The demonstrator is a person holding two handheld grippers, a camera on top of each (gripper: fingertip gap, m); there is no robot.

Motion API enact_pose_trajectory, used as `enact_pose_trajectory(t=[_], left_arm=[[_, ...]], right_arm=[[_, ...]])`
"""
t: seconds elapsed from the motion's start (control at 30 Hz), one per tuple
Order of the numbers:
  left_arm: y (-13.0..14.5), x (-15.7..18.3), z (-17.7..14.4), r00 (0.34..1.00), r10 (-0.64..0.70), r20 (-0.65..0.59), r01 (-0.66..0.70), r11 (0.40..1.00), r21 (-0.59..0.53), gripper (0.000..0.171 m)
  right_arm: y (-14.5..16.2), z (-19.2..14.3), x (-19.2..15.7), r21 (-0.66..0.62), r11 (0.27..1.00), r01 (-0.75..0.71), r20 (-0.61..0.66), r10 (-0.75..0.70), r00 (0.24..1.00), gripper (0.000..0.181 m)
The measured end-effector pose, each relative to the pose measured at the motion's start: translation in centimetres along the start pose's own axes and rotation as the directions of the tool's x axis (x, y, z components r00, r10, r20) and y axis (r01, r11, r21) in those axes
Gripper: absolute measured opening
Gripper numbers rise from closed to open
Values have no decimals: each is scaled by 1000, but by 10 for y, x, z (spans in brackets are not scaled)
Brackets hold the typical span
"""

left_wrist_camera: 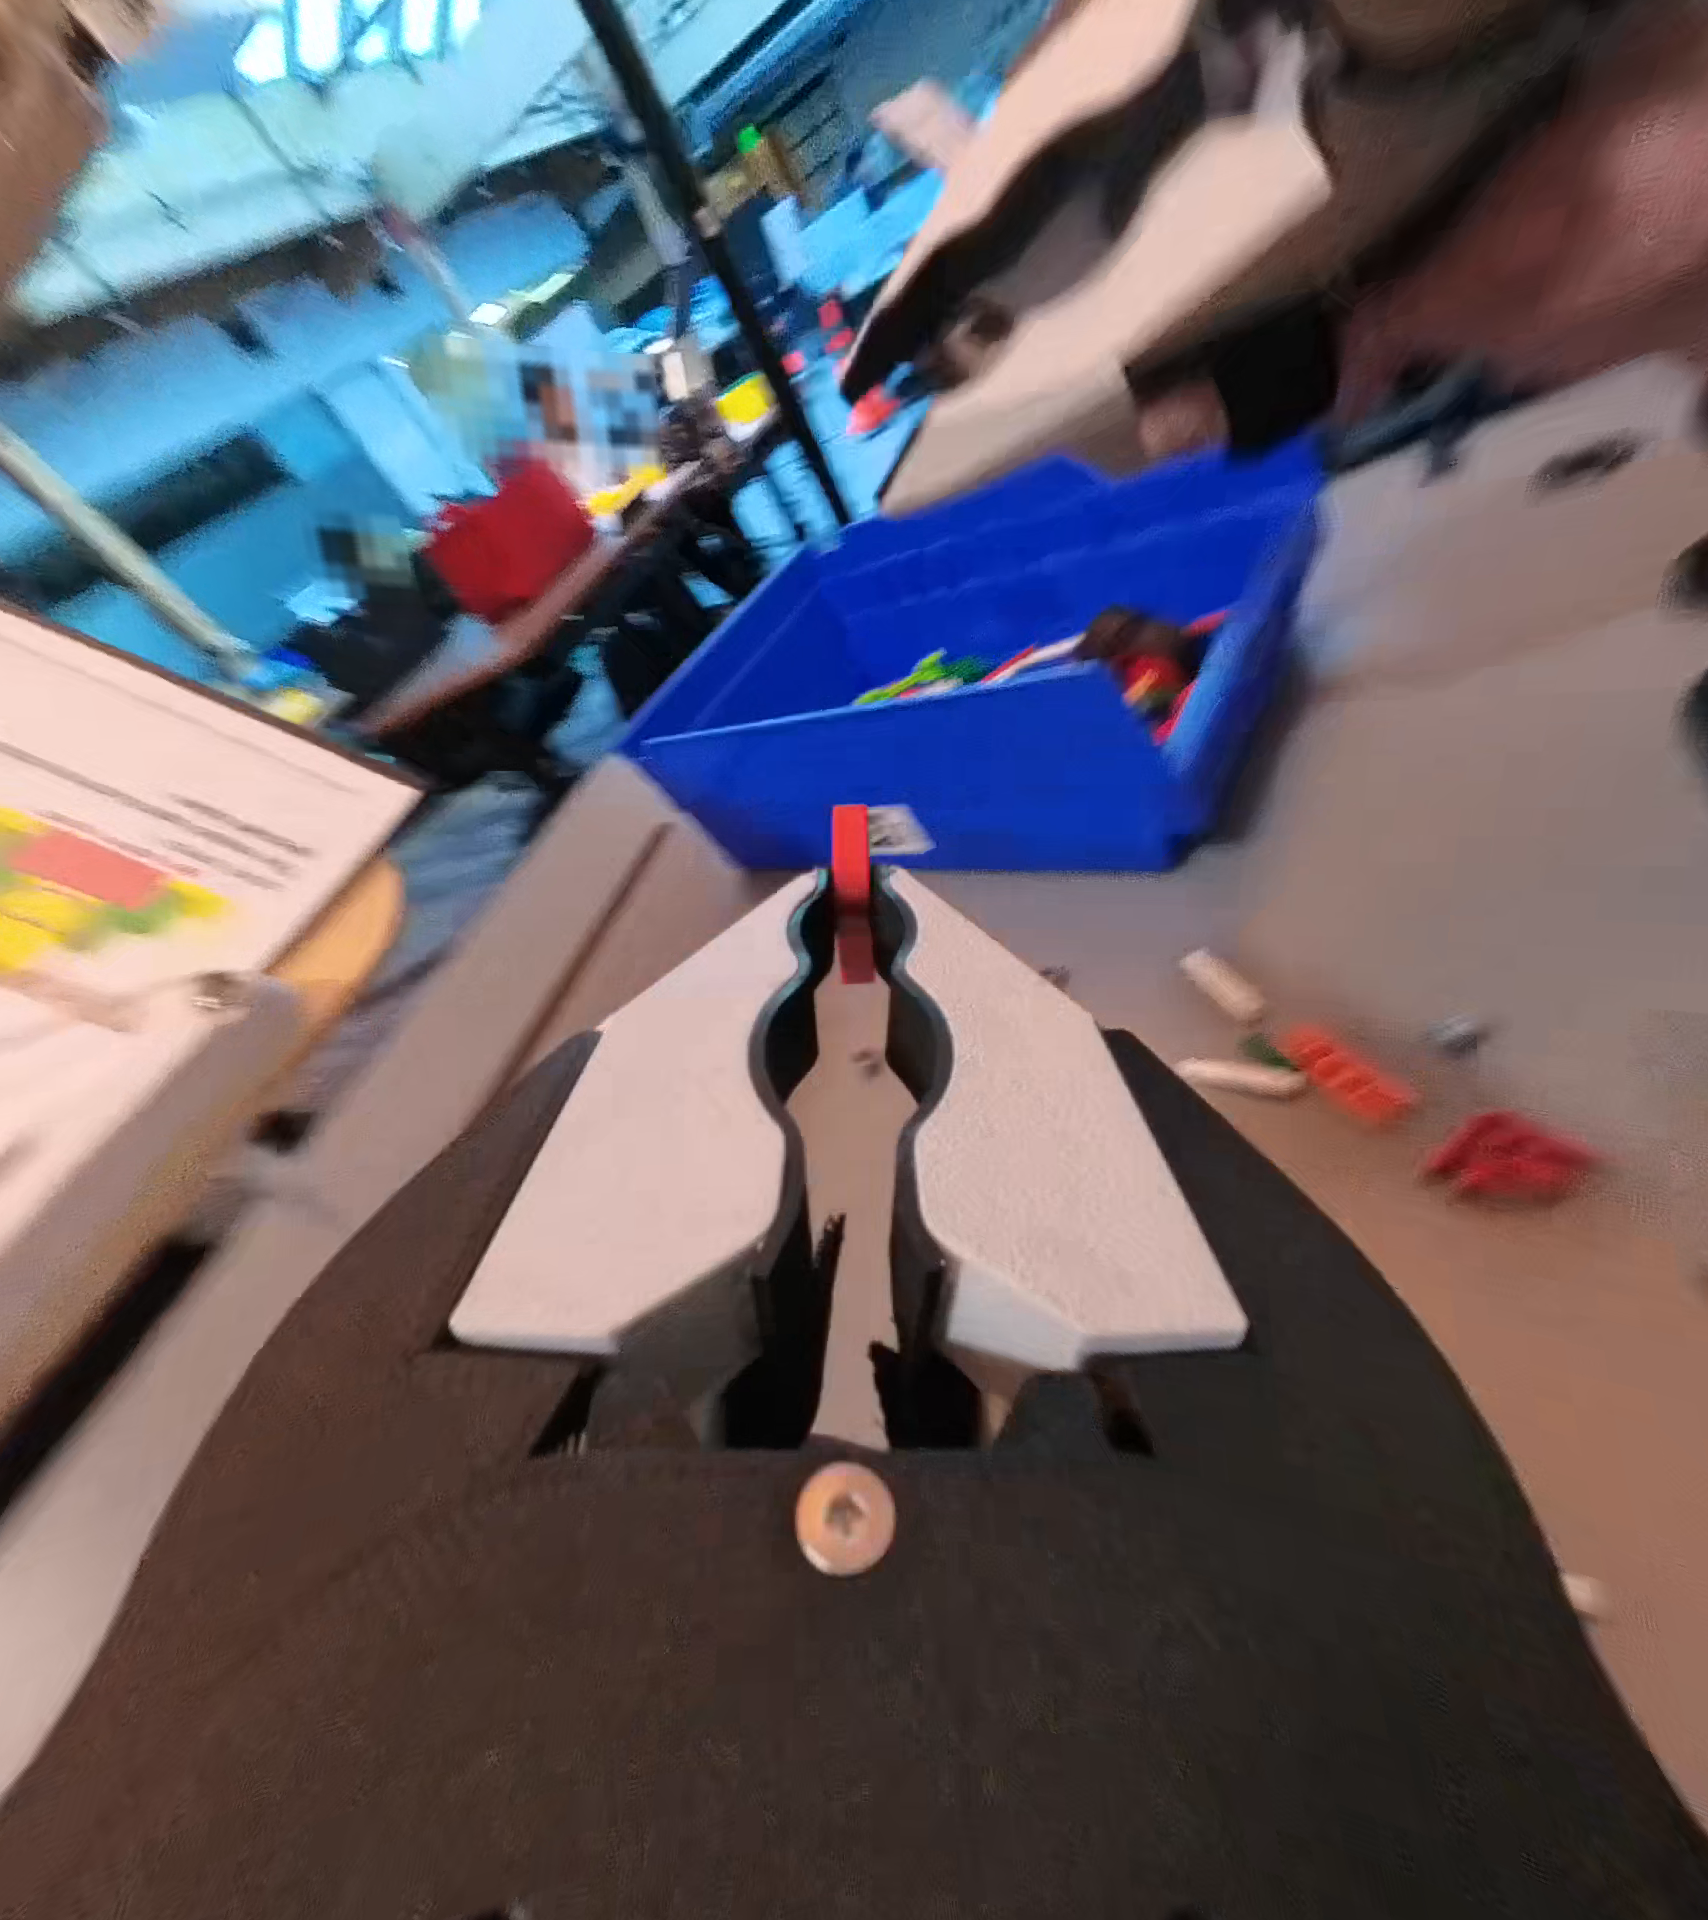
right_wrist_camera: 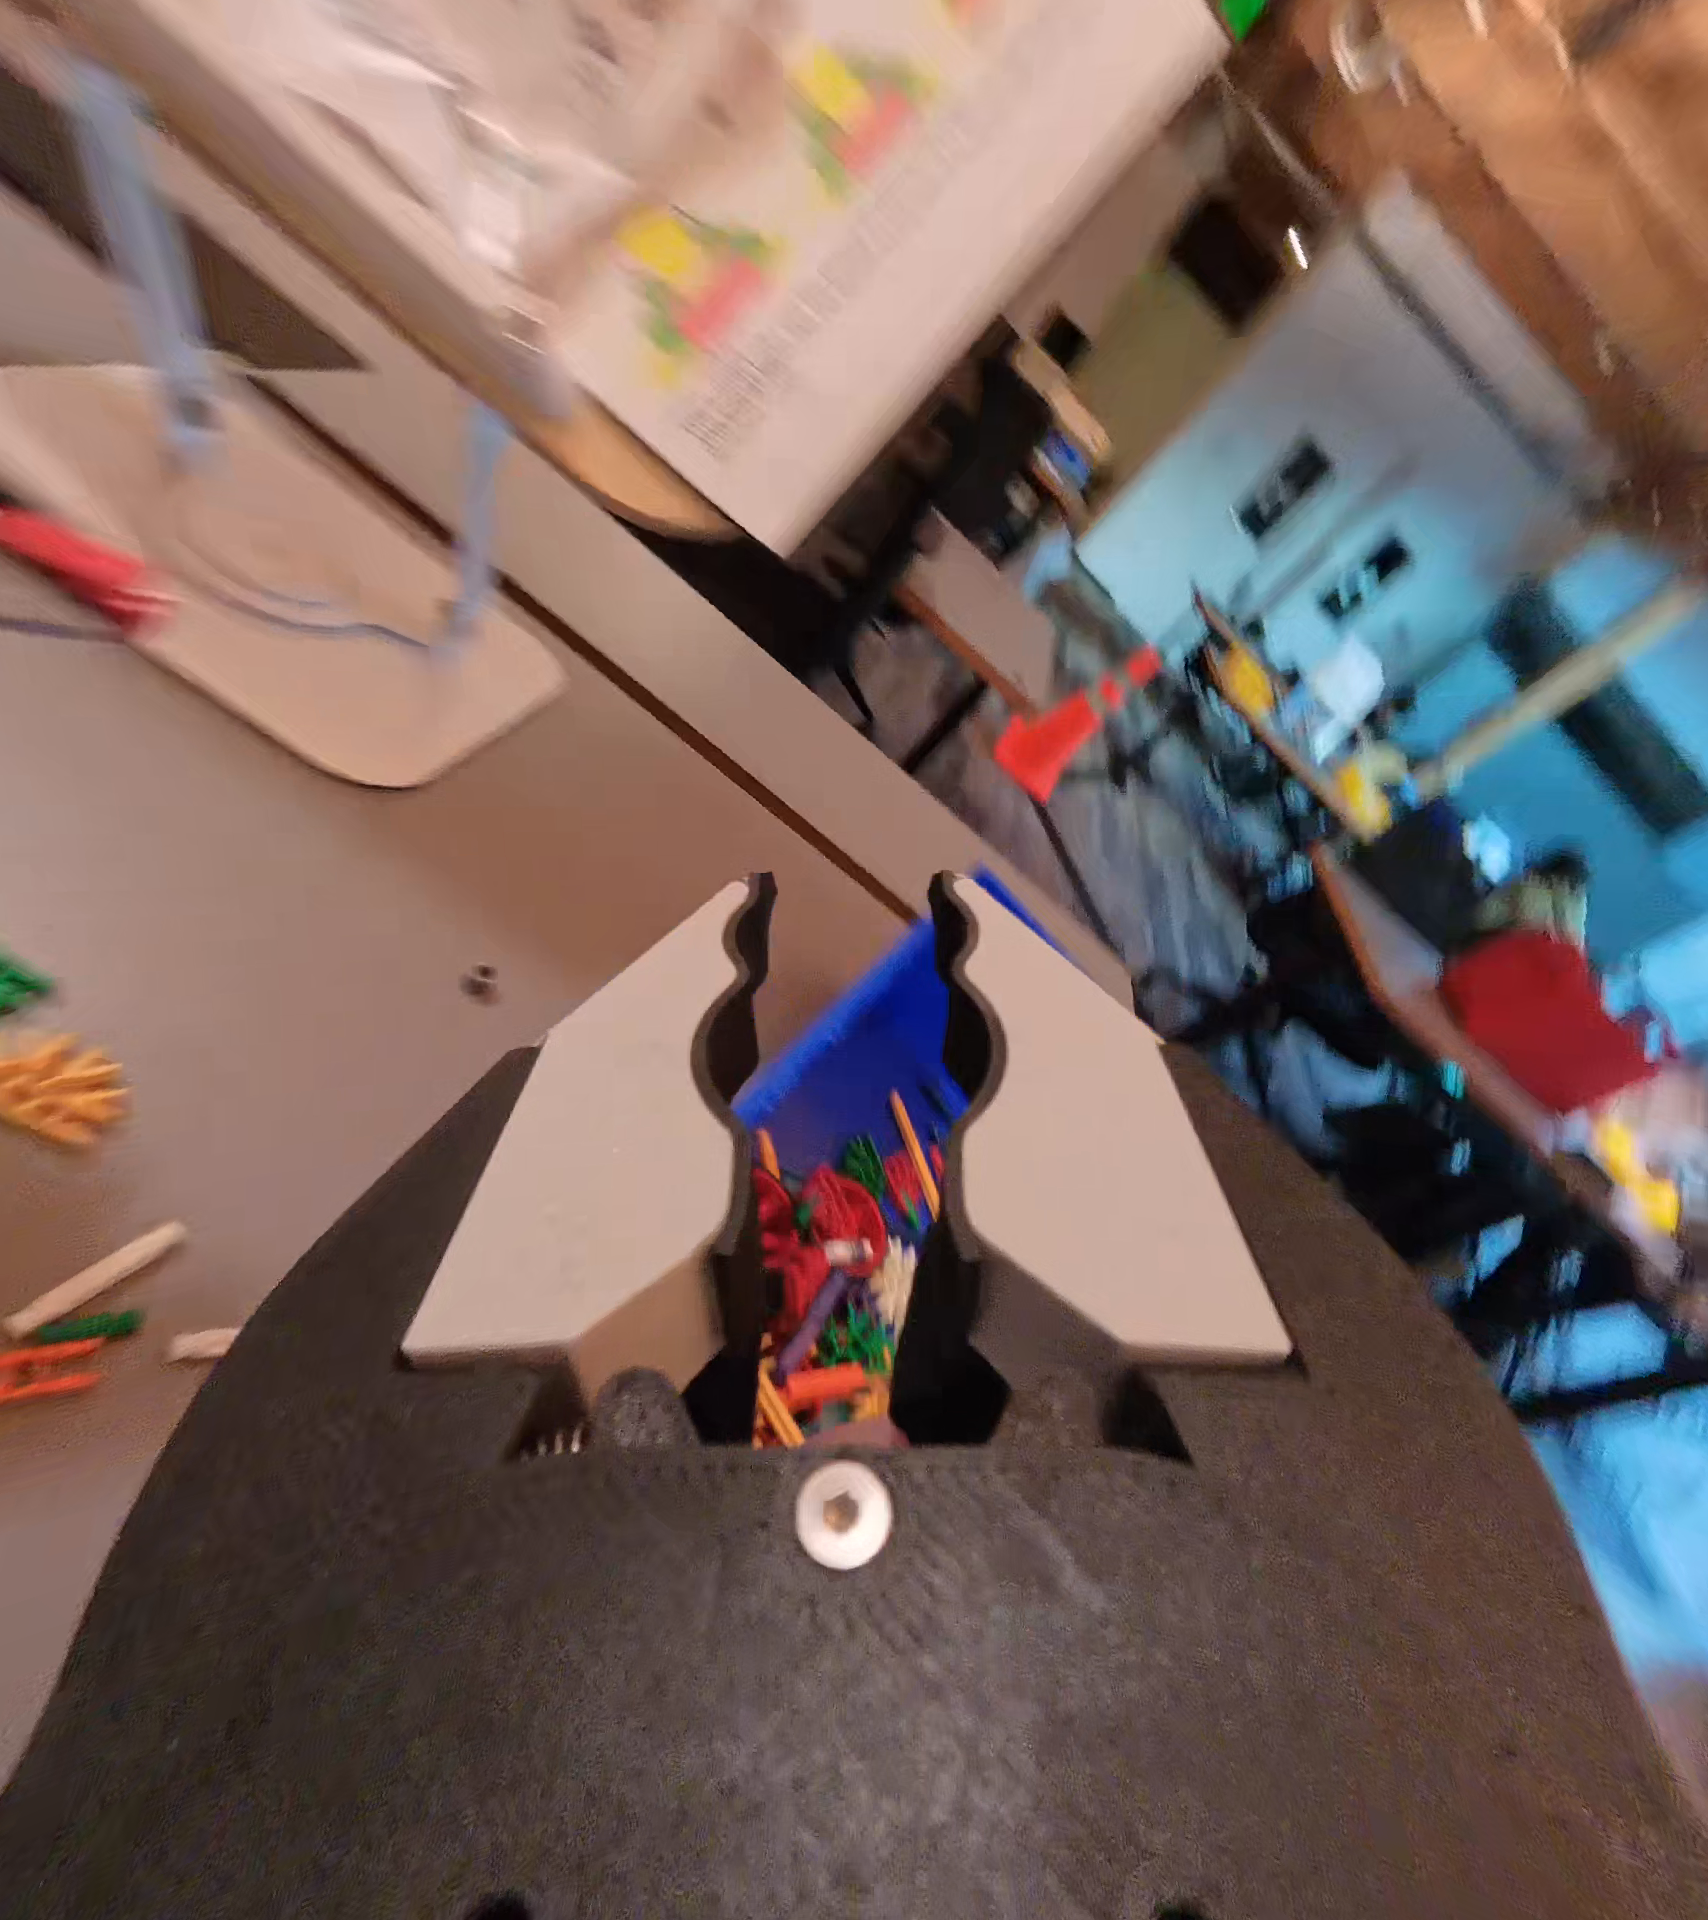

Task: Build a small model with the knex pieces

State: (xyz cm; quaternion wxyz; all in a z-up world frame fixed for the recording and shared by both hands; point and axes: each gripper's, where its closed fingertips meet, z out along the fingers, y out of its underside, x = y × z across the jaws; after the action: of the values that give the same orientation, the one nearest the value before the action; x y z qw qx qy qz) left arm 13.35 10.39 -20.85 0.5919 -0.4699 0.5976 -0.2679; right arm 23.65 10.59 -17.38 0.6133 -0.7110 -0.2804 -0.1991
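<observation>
Red piece: small flat red plastic construction-toy piece (left_wrist_camera: pixel 851 894), pinched edge-on at the very tips of the left gripper (left_wrist_camera: pixel 851 883), standing upright so most of it shows above and below the grip.
Left gripper: grey fingers with wavy black inner edges pressed together on the red piece; held above the grey tabletop (left_wrist_camera: pixel 1452 831), just short of the blue plastic bin (left_wrist_camera: pixel 933 790).
Right gripper: its jaws (right_wrist_camera: pixel 851 894) stand spread with nothing between them; it hangs over the blue plastic bin (right_wrist_camera: pixel 860 1029), whose jumble of red, green, orange and yellow toy parts (right_wrist_camera: pixel 829 1247) shows through the gap.
Right gripper, far view: seen from the left wrist camera as a grey body (left_wrist_camera: pixel 1089 239) above and behind the bin, blurred.
Loose parts: white rods (left_wrist_camera: pixel 1222 985), an orange strip (left_wrist_camera: pixel 1349 1075) and a red cluster (left_wrist_camera: pixel 1504 1158) lie scattered on the tabletop, right of the left gripper, well apart from the bin.
Instruction sheet: white printed sheet with a coloured picture (left_wrist_camera: pixel 81 873) propped at the left, angled towards the worker, likely for reference.
Sharpness: both views are motion-blurred, so fine shapes are uncertain.
</observation>
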Motion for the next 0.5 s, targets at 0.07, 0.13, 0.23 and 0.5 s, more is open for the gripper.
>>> enact_pose_trajectory(t=[0.07, 0.13, 0.23, 0.5], left_arm=[[-9, 5, -4, 972, -190, -140, 198, 979, 43, 4], [-15, 9, -9, 921, -300, -247, 322, 945, 53, 4], [-24, 12, -15, 879, -357, -317, 394, 917, 61, 4], [-21, 24, -16, 811, -421, -406, 442, 896, -45, 9]], right_arm=[[-32, -6, -40, 112, 979, 173, 55, -180, 982, 37], [-54, -13, -79, 214, 915, 342, 59, -362, 930, 41], [-64, -13, -110, 244, 811, 532, 7, -550, 835, 38], [-57, -6, -121, 193, 783, 591, 21, -606, 795, 24]])
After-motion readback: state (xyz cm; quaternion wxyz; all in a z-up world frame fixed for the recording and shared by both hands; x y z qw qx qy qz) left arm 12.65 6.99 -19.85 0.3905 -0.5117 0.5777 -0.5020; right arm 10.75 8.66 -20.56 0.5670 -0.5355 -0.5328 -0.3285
